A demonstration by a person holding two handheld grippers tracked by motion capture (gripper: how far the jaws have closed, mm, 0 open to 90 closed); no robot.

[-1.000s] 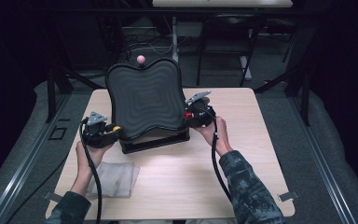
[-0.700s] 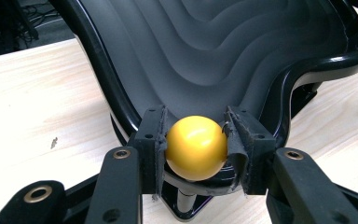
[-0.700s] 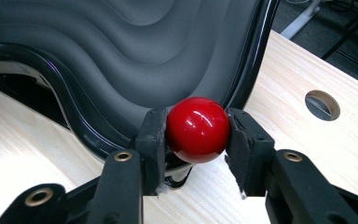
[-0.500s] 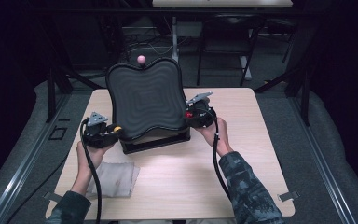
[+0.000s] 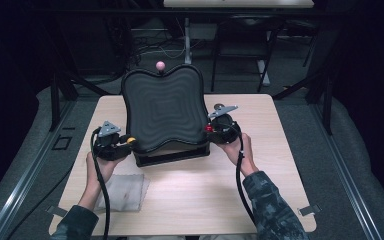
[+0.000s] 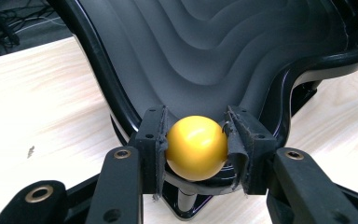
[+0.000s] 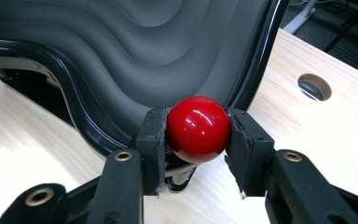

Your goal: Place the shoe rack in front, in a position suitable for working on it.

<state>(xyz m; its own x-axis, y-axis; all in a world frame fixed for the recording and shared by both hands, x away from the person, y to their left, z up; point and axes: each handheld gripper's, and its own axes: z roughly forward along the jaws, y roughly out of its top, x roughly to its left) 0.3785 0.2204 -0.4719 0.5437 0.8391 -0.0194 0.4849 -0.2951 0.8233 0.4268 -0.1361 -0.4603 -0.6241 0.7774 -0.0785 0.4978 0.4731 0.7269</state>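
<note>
left gripper (image 6: pixel 196 149) pinches yellow ball knob (image 6: pixel 196 147) at black wavy board's (image 5: pixel 164 111) left edge | right gripper (image 7: pixel 196 133), just closed, clamps red ball knob (image 7: pixel 198 129) at right edge | bare table (image 5: pixel 200 195) in front

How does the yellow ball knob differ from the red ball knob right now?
The yellow ball knob sits at the wavy black board's left edge, gripped by the left gripper; the red ball knob sits at its right edge, gripped by the right gripper. Yellow looks duller, red glossier with sharper highlights. Both are smooth round knobs of similar size, each pressed between black jaw pads.
</note>
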